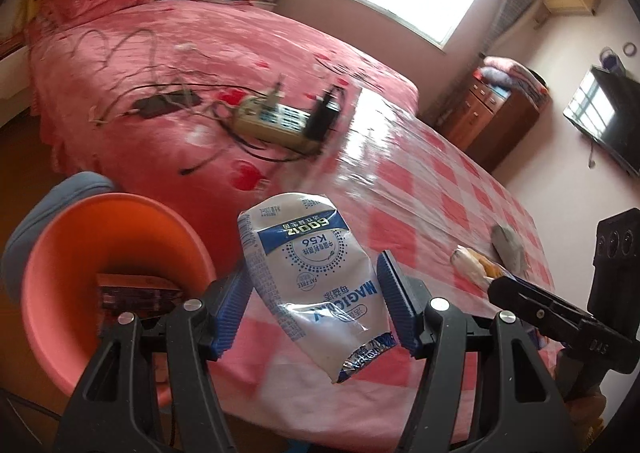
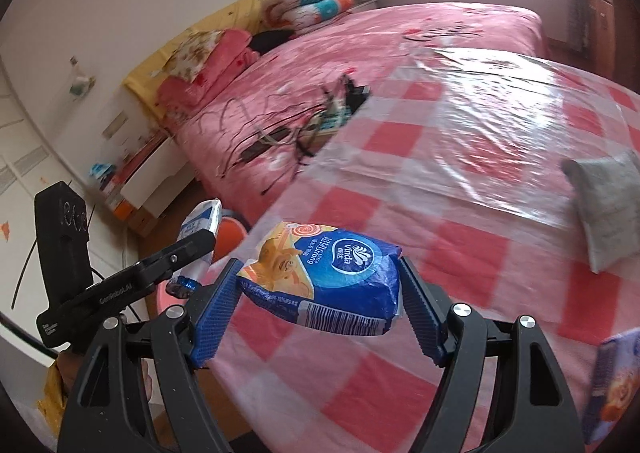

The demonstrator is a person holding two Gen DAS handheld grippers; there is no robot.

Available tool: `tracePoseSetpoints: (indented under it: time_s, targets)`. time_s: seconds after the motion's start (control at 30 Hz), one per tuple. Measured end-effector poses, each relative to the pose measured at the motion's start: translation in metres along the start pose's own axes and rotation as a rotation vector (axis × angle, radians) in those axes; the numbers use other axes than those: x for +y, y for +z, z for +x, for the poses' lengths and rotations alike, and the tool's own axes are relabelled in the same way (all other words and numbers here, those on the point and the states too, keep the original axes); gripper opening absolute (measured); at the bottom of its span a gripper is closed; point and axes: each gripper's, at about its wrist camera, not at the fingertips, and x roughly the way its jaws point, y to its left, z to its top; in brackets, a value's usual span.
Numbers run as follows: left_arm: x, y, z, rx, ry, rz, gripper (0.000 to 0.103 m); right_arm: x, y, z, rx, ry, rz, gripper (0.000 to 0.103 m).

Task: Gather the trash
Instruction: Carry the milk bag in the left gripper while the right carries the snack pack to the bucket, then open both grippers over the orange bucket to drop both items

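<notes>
Left wrist view: the left gripper clamps a white milk pouch near the orange bin, the right gripper clamps a blue tissue pack, while a grey packet is left lying on the far right of the bench.

table cover: clear glossy plastic film over red/white check cloth, strong glare. white pouch: crinkled shiny plastic foil, torn silvery edge. tissue pack: glossy blue plastic wrap, wrinkled. gripper pads: blue ribbed rubbery, matt; arms matt black plastic, shiny metal pins. bin: smooth orange plastic. bedspread: pink cloth, soft sheen. cabinet: polished wood
</notes>
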Motion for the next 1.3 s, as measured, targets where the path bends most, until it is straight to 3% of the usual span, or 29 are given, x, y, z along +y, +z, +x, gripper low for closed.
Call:
tracePoseSetpoints:
  time_s: [0.27, 0.57, 0.7, 0.73, 0.97, 1.3]
  targets:
    - [0.065, 0.002, -0.02, -0.045, 0.09, -0.113, 0.064, 0.056, 0.01, 0.035, 0.053, 0.066, -0.12, 0.077]
    - [0.127, -0.005, -0.024, -0.041, 0.142, -0.245, 0.064, 0.114, 0.02, 0.083, 0.118, 0.147, -0.214, 0.078]
    - [0.145, -0.011, -0.021, -0.031, 0.164, -0.287, 0.064, 0.135, 0.02, 0.104, 0.141, 0.199, -0.229, 0.088]
    - [0.15, -0.012, -0.019, -0.024, 0.168, -0.298, 0.064, 0.138, 0.018, 0.108, 0.146, 0.208, -0.226, 0.092]
    - [0.167, -0.022, -0.01, 0.005, 0.2, -0.329, 0.072, 0.131, 0.011, 0.117, 0.156, 0.221, -0.161, 0.092]
    - [0.162, -0.021, -0.008, 0.012, 0.207, -0.32, 0.078, 0.098, 0.008, 0.087, 0.068, 0.14, -0.106, 0.092]
